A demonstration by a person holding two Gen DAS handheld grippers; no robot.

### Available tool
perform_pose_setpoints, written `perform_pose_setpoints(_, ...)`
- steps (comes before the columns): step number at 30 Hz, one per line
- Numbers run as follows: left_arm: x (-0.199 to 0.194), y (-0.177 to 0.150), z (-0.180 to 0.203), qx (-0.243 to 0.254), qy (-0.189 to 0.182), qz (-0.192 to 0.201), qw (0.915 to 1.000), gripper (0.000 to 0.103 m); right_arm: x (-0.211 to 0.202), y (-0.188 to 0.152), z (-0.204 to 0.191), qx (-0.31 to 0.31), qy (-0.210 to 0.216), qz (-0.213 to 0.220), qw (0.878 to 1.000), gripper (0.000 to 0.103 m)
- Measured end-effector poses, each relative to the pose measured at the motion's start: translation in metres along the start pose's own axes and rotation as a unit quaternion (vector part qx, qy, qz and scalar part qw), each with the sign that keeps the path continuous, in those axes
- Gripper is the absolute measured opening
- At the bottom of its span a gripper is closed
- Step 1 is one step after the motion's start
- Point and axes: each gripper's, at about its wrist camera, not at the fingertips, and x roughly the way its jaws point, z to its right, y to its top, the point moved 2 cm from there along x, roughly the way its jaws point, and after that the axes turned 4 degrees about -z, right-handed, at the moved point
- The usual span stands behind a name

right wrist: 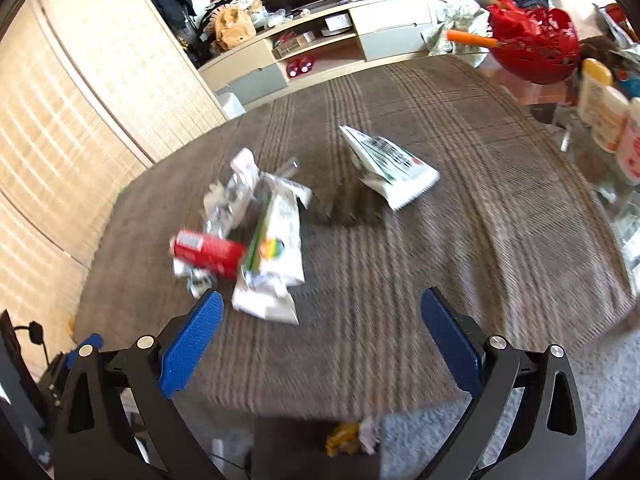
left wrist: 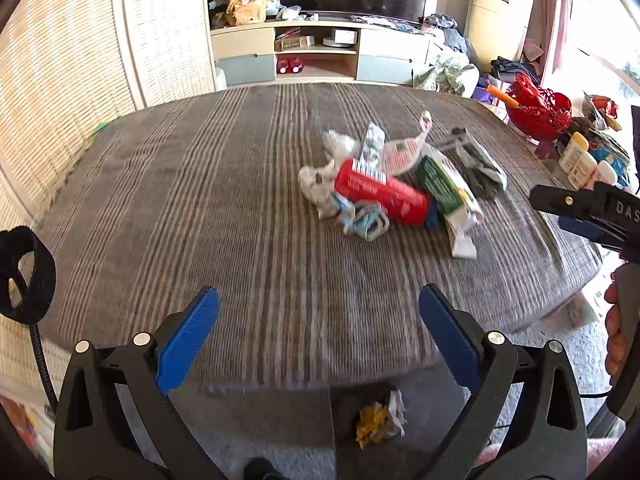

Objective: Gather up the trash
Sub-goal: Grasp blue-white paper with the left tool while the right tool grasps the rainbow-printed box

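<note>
Two hand-held grippers are hovering over a striped brown tabletop (left wrist: 200, 208) where litter is lying heaped for collection. In the left wrist view, the left gripper (left wrist: 320, 340) is hanging at 6 o'clock with its blue pads spread wide and nothing between them, apparently readied for a first grab. The pile is sitting toward 1 o'clock of that view: a red cylindrical wrapper (left wrist: 380, 196) is lying on its side across crumpled white paper (left wrist: 320, 188), with a green-and-white packet (left wrist: 444, 188) just beside it and a twisted blue-and-white scrap (left wrist: 364, 222) touching its near end. The right gripper (left wrist: 580, 210) is reaching in from 3 o'clock, near the pile's edge; in its own view its jaws (right wrist: 322, 340) are likewise standing wide apart and empty. From that camera the red wrapper (right wrist: 208, 252) is showing at 9 o'clock, the green-striped packet (right wrist: 276, 252) is overlapping a torn white bag (right wrist: 264, 304) near the centre, and a white printed pouch (right wrist: 392, 168) is lying apart at 12 o'clock, propped up at one end. Below the near table edge, at 6 o'clock in both views, a yellow-and-white wad (left wrist: 380, 420) is resting in what looks like a dark bin, suggesting that is where the trash is going; the container's rim is hard to make out. Both views are blurring, so fine print is unreadable. A red basket (right wrist: 536, 52) and bottles (right wrist: 608, 112) are crowding the far right side, well apart from the litter.
</note>
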Motion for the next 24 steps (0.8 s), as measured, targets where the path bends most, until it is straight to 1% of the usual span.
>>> perform_pose_setpoints(2,0.008,0.009,0.002,0.002,-0.005,0.001,1.0,0.095,0.014,0.011,-0.006,-0.001,0.011,-0.006,1.0,0.099)
perform_pose_setpoints(5,0.021,0.018,0.007,0.013,-0.012,-0.001,0.9998,0.094,0.032,0.018,-0.011,-0.003,0.023,-0.023,0.999,0.089)
perform_pose_setpoints(7,0.03,0.023,0.011,0.022,-0.013,-0.004,0.9997,0.094,0.047,0.021,-0.015,-0.002,0.027,-0.036,0.999,0.086)
perform_pose_setpoints(9,0.04,0.027,0.014,0.028,-0.015,-0.007,0.9995,0.091,0.058,0.022,-0.016,-0.001,0.029,-0.045,0.999,0.082)
perform_pose_setpoints(13,0.059,0.035,0.016,0.028,-0.025,-0.014,0.9992,0.082,0.077,0.024,-0.021,-0.002,0.039,-0.058,0.998,0.078)
perform_pose_setpoints(15,0.069,0.037,0.017,0.027,-0.032,-0.02,0.9989,0.074,0.083,0.025,-0.025,-0.007,0.042,-0.061,0.997,0.075)
perform_pose_setpoints(16,0.073,0.038,0.019,0.028,-0.035,-0.024,0.9987,0.068,0.086,0.025,-0.026,-0.01,0.044,-0.064,0.997,0.073)
perform_pose_setpoints(17,0.076,0.038,0.019,0.03,-0.037,-0.026,0.9985,0.063,0.09,0.026,-0.027,-0.012,0.044,-0.066,0.997,0.069)
perform_pose_setpoints(18,0.081,0.039,0.021,0.033,-0.04,-0.027,0.9983,0.061,0.093,0.026,-0.027,-0.013,0.044,-0.068,0.997,0.066)
perform_pose_setpoints(19,0.083,0.039,0.022,0.034,-0.042,-0.028,0.9981,0.056,0.095,0.027,-0.026,-0.014,0.044,-0.071,0.996,0.06)
perform_pose_setpoints(20,0.087,0.041,0.025,0.036,-0.046,-0.03,0.9979,0.048,0.098,0.027,-0.025,-0.014,0.05,-0.074,0.996,0.055)
perform_pose_setpoints(21,0.089,0.041,0.026,0.037,-0.049,-0.031,0.9976,0.043,0.098,0.028,-0.024,-0.014,0.057,-0.074,0.996,0.052)
perform_pose_setpoints(22,0.093,0.042,0.028,0.038,-0.055,-0.034,0.9972,0.034,0.097,0.028,-0.024,-0.017,0.055,-0.074,0.996,0.048)
perform_pose_setpoints(24,0.096,0.041,0.029,0.036,-0.063,-0.036,0.9967,0.02,0.093,0.028,-0.022,-0.024,0.046,-0.066,0.996,0.047)
